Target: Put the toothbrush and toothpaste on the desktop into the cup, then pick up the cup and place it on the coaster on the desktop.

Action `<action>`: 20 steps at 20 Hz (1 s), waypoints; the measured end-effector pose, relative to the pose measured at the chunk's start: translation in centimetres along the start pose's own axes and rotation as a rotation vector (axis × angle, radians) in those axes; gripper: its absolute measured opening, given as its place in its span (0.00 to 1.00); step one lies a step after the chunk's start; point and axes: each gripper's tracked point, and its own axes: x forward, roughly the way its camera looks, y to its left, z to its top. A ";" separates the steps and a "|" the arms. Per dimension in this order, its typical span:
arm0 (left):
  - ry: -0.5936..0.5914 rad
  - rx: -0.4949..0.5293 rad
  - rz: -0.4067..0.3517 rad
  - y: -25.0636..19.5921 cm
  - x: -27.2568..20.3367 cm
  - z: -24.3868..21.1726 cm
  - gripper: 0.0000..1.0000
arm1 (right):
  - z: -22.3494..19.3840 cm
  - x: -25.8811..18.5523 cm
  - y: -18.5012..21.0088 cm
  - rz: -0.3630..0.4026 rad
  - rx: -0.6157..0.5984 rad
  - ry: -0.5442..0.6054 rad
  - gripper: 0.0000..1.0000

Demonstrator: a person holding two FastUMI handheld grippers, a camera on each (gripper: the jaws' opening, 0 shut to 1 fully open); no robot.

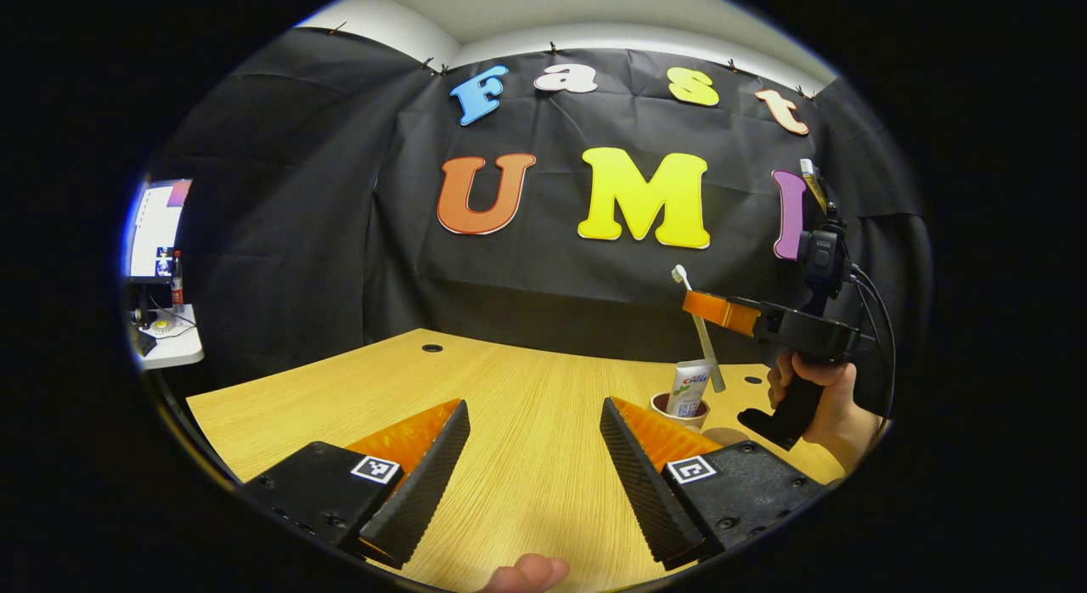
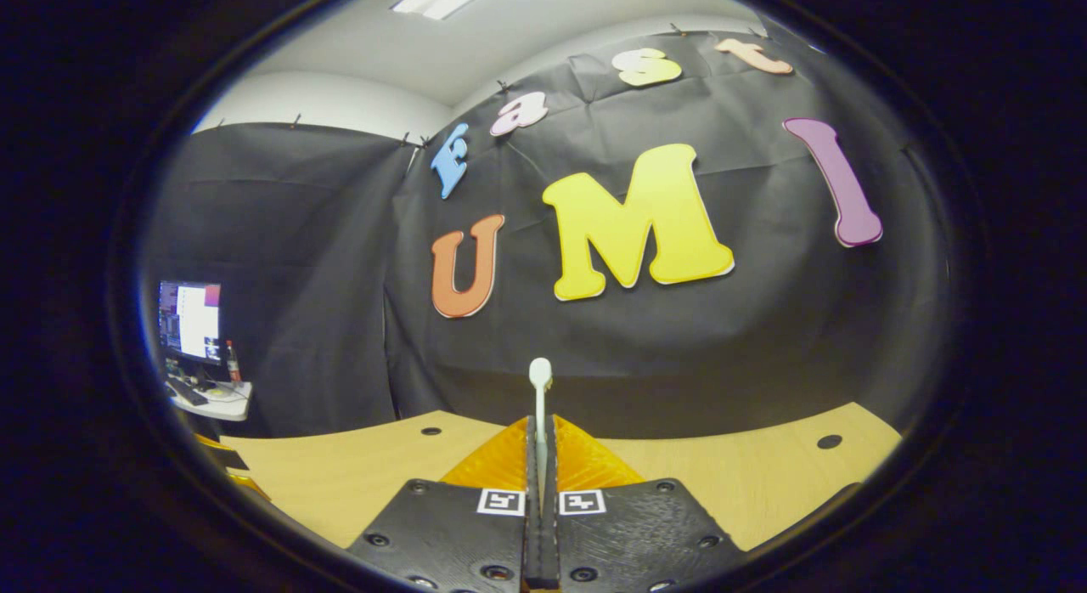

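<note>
Pale wooden desktop (image 1: 526,398) holds a small brown cup (image 1: 679,411) with a white toothpaste tube (image 1: 689,387) inside. Right gripper (image 2: 540,457) pinches the thin white toothbrush (image 1: 701,331) above it; lowering it in seems next. Left gripper (image 1: 535,457) gapes wide.

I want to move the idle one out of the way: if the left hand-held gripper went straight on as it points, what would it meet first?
Likely the bare desktop, then the booth wall; the left hand-held gripper points left of the cup, though depth is unclear.
</note>
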 end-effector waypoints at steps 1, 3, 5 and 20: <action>0.003 -0.003 0.001 0.0 0.0 -0.1 0.98 | -0.3 0.0 0.1 0.001 -0.003 0.006 0.03; 0.006 -0.010 -0.005 -0.3 0.1 -0.1 0.98 | -0.7 -0.1 0.4 0.012 0.003 0.018 0.04; 0.010 -0.011 -0.010 -0.6 0.0 -0.3 0.98 | -0.6 -0.3 0.2 0.009 0.007 0.019 0.03; -0.013 -0.014 -0.022 -0.8 -0.5 0.6 0.98 | -0.7 -3.1 1.6 0.033 -0.033 0.027 0.03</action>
